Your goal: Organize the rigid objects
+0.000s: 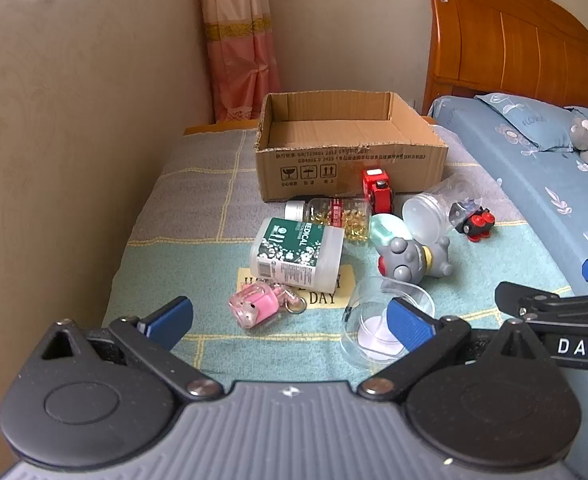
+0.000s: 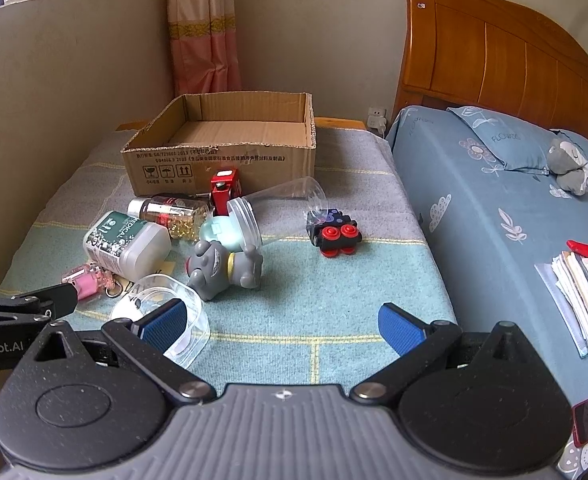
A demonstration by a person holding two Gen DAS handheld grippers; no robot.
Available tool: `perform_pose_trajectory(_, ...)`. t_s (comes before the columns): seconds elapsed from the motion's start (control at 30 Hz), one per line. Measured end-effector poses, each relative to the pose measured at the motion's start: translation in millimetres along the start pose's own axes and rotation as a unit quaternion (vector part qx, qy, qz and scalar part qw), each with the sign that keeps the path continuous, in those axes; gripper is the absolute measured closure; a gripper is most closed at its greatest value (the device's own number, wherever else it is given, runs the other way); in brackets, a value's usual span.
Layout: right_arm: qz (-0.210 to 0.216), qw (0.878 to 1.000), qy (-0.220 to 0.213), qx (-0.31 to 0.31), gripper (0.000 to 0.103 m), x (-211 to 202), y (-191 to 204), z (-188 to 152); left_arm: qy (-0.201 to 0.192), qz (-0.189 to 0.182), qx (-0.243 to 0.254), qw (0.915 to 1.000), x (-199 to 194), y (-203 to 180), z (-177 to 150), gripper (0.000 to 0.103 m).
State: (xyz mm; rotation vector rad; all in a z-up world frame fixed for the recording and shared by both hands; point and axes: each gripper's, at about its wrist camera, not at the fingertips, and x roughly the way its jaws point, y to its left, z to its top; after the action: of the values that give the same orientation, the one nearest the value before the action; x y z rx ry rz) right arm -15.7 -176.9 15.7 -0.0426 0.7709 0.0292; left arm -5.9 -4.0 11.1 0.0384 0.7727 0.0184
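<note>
An empty cardboard box (image 1: 349, 164) (image 2: 222, 160) stands at the back of a blanket-covered surface. In front of it lie a red toy truck (image 1: 378, 189), a capsule bottle (image 1: 333, 216), a white and green bottle (image 1: 297, 254), a pink keychain toy (image 1: 258, 304), a grey elephant toy (image 1: 409, 258), a clear lidded jar (image 1: 429, 212), a black and red toy train (image 1: 475, 222) and a clear round tub (image 1: 377, 330). My left gripper (image 1: 290, 320) is open just before the pink toy. My right gripper (image 2: 282, 324) is open, its left finger (image 2: 162, 322) at the tub (image 2: 162, 312).
A wall runs along the left. A bed (image 2: 513, 208) with blue sheets, a pillow, a grey plush and a stack of papers (image 2: 581, 292) lies to the right, under a wooden headboard. A pink curtain (image 1: 242, 40) hangs behind the box.
</note>
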Motion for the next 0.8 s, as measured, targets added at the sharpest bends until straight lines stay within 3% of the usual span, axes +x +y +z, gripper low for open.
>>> perform_pose_trajectory(0.8,-0.001,1.000,-0.008,-0.003,0.000,-3.2,-1.0,2.5,-0.005,-0.003,0.000,1.0000,-1.9,0.1,0.9,0.001)
